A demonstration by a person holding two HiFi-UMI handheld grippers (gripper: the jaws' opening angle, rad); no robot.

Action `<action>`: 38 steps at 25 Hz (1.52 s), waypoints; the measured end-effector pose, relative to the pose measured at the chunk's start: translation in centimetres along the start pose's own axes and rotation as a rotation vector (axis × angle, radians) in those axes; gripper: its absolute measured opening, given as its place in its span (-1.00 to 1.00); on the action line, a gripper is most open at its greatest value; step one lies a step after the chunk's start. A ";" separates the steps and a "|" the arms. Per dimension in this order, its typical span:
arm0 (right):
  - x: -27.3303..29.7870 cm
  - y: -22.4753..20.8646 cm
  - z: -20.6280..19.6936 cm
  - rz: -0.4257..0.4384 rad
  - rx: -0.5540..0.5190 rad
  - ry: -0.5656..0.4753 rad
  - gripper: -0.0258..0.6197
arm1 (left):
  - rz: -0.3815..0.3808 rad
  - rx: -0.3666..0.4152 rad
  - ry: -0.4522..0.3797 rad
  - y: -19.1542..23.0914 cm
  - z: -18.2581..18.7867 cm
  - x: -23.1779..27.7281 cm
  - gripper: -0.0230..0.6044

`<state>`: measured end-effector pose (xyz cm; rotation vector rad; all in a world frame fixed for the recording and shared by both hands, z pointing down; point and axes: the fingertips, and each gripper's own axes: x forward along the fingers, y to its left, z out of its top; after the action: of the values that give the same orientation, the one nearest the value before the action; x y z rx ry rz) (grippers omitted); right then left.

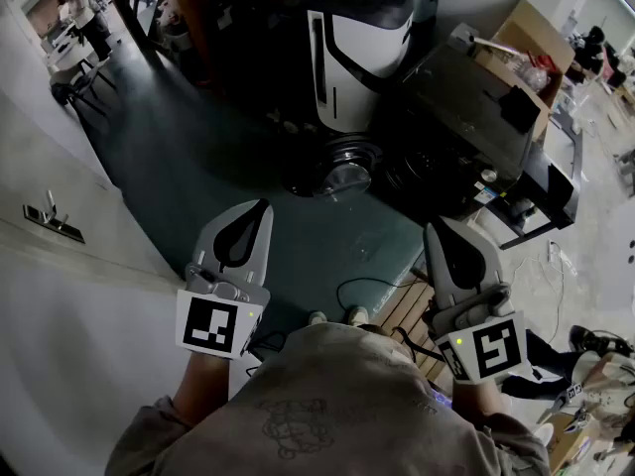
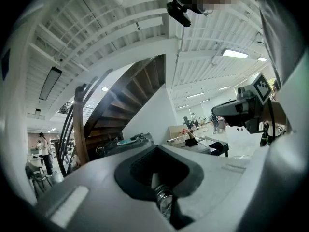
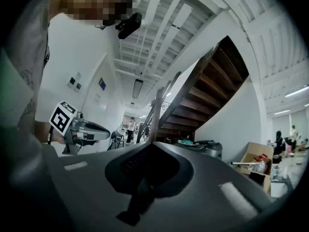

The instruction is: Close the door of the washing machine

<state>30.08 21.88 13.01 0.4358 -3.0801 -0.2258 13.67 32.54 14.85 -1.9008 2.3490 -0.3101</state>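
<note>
Wide dark green floor (image 1: 198,147) spreads ahead, and it lies open from the person's feet right up to the machines. A white wall (image 1: 60,296) runs down the left edge, with a socket plate (image 1: 50,221) on it. A wooden staircase (image 3: 212,86) climbs beyond. There's the washing machine (image 1: 352,53), white and black, well ahead at the top of the head view. Its round door (image 1: 342,172) sits low in front of it and appears to stand open. Just right of it a bulky black machine (image 1: 466,127) crowds that side, with a cardboard box (image 1: 526,38) behind. Nearer in, a wooden pallet (image 1: 412,310) and a loose black cable (image 1: 362,288) lie by the feet. The left gripper (image 1: 256,213) and right gripper (image 1: 439,231) are held near the body, well apart from the door, both claws clenched on nothing.
</note>
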 end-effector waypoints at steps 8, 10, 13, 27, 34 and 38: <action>1.4 0.9 -0.7 -0.010 0.021 0.011 -0.83 | 0.005 0.004 0.004 1.4 -1.2 -0.3 -0.93; 2.0 1.4 -0.8 -0.002 0.016 0.017 -0.83 | 0.013 0.005 0.006 2.0 -1.5 -0.6 -0.93; 3.1 2.3 -0.7 0.020 0.016 0.009 -0.83 | 0.022 0.002 0.011 2.9 -2.0 -1.2 -0.93; 7.6 4.0 -2.4 0.001 0.079 0.057 -0.16 | 0.069 0.002 0.029 6.5 -4.6 -3.4 -0.93; 10.3 4.0 -3.7 0.012 0.096 0.080 -0.16 | 0.075 0.003 0.053 8.0 -5.9 -2.6 -0.93; 12.0 3.6 -4.7 0.021 0.112 0.099 -0.16 | 0.069 -0.005 0.067 8.9 -6.6 -1.2 -0.93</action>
<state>17.73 21.28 18.22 0.4044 -3.0083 -0.0298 4.05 36.04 19.20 -1.8348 2.4538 -0.3677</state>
